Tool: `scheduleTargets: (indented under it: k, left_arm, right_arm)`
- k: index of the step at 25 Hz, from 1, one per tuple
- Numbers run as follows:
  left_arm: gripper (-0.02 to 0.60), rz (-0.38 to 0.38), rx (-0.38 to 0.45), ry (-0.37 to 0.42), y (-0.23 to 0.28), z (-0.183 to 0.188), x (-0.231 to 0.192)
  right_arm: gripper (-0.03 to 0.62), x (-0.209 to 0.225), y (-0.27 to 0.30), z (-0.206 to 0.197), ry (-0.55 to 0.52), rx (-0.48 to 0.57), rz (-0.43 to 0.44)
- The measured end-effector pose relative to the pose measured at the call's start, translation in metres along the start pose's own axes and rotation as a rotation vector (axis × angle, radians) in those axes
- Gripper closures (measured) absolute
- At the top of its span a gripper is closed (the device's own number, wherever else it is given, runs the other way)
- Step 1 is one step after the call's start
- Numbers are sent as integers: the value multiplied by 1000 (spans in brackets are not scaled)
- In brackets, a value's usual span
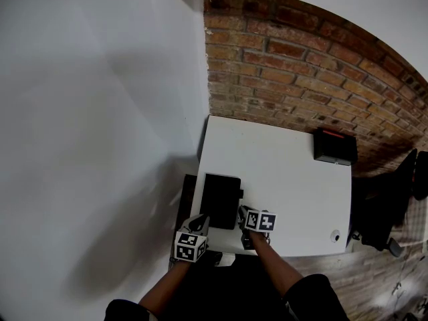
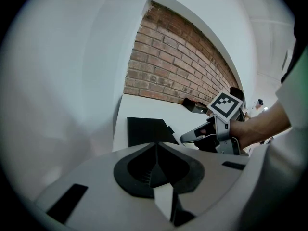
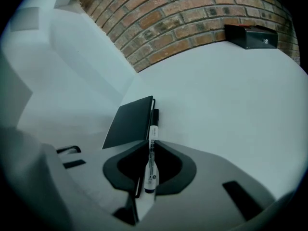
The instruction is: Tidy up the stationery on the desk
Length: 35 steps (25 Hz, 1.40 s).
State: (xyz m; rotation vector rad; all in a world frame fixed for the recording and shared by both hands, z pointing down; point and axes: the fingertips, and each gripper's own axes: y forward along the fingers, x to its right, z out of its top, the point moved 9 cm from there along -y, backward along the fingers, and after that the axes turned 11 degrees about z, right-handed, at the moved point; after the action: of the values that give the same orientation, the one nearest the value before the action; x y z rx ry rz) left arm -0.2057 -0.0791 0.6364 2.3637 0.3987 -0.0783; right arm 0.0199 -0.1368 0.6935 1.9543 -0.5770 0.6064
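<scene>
Right gripper view shows your right gripper [image 3: 150, 144] clenched on a slim white marker pen with a black cap [image 3: 150, 163]. The jaws meet on its barrel, and nothing else sits between them. The capped end points forward along the right edge of the flat black notebook [image 3: 129, 121]. It looks to be just beside the cover, though you cannot tell from here whether the two touch.

The notebook lies closed near the front left of the plain white desk [image 3: 216, 100], and the marker is held over the desk just to the notebook's right.

Your left gripper [image 2: 156, 147] is clenched too, its jaws pressed together on nothing. In the head view it sits at the desk's near edge, just off the notebook's near left corner, with the right gripper close on its right.

Well apart from both, a black rectangular box with a red top [image 1: 335, 146] sits at the desk's far right corner, against the red brick wall [image 1: 301, 65]. A black office chair [image 1: 384, 206] stands beside the desk's right edge.
</scene>
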Motion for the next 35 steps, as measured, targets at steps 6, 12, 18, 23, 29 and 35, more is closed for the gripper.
scheduleTargets:
  k: [6,12,18,23,29,35]
  left_arm:
    - [555,-4,-1,-7,2,0,0]
    - [555,-6,-4,-11,1,-2,0]
    - [555,-9,-9,-7,2,-2,-1]
    - [555,-15,-8,-4,3,-1,0]
    - [555,-18,-11,-3,4,-2,1]
    - [555,-24,-12,-3,5,-1,3]
  right_arm:
    - [569,-2,3,-1,52,2,39]
    - [572,2,3,-5,192,57,108]
    - [571,4,-1,-1,105,58,60]
    - [569,1,-3,1,13,40,-10]
    - [569,0,-5,1,-33,10,-38]
    - [568,-4,-7,4,-92,-6,-64]
